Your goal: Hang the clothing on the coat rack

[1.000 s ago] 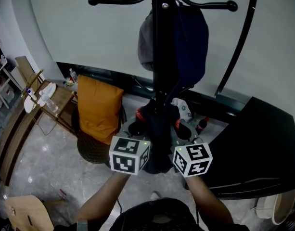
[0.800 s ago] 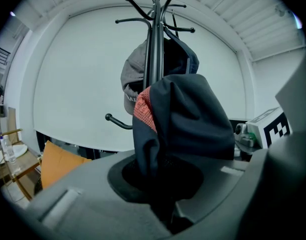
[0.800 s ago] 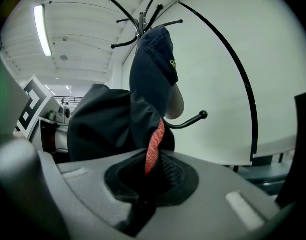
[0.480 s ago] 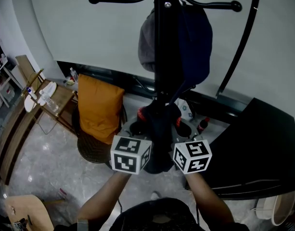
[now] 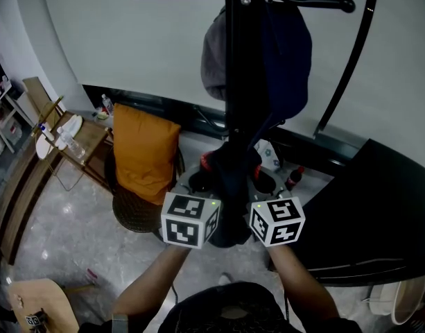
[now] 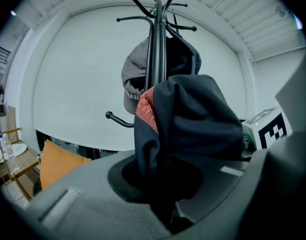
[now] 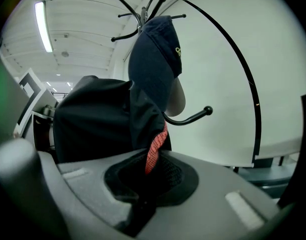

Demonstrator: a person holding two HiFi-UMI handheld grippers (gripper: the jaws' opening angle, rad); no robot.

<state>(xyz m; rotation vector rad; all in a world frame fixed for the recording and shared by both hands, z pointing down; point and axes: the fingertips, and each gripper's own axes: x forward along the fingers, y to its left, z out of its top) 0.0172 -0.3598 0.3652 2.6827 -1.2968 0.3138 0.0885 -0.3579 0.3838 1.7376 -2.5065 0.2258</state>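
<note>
The left gripper (image 6: pixel 162 199) and right gripper (image 7: pixel 140 204) sit side by side, each clamped on the dark navy fabric garment with red mesh lining (image 5: pixel 229 186). The garment bunches up between them, its long axis roughly vertical. The upright black metal coat rack (image 5: pixel 238 82) stands directly ahead, apparently equally near both. A free ball-tipped hook (image 7: pixel 190 118) lies ahead-right of the right gripper.

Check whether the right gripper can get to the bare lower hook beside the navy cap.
Probably yes: the hook juts bare ahead of the right gripper, nothing across the way, though it is shut on the garment.
</note>
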